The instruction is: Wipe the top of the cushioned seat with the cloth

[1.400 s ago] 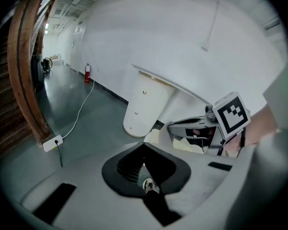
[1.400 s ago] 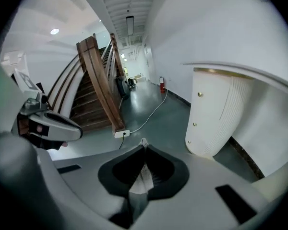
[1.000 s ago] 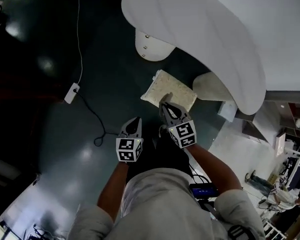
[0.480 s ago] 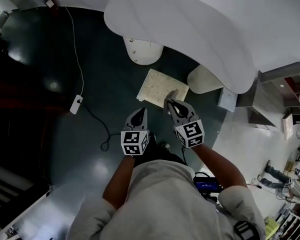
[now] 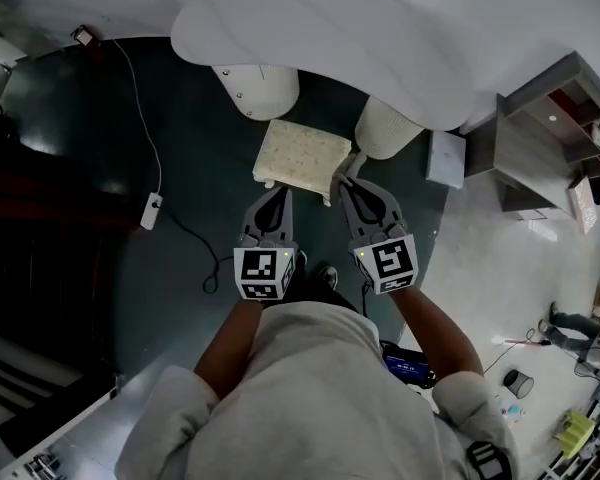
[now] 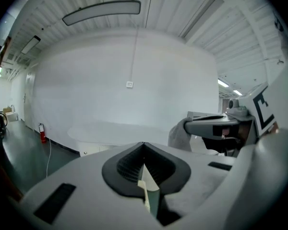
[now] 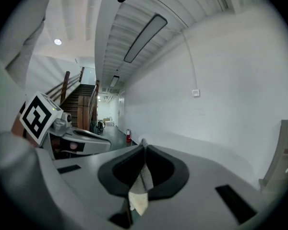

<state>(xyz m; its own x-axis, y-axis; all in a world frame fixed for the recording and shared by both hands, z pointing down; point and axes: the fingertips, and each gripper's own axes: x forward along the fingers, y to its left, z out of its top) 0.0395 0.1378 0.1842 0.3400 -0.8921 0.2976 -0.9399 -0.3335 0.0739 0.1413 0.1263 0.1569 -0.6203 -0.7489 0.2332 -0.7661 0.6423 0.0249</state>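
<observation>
The cushioned seat is a long, curved white bench on round white legs; its pale top also shows in the left gripper view. A cream speckled cloth hangs over the dark floor just before the seat. My right gripper is shut on the cloth's near right corner, and a fold of cloth sits between its jaws. Beside it, my left gripper reaches the cloth's near left corner. Its jaws meet at the tips, with only a pale sliver showing in the slit.
A white cable with a small power block lies on the dark floor at left. A grey shelf unit and a small white box stand at right. A red extinguisher stands by the wall, and stairs rise behind.
Both grippers have risen and moved toward the seat, and the right one has carried the cloth along. The left gripper has drawn level with the cloth's near edge.
</observation>
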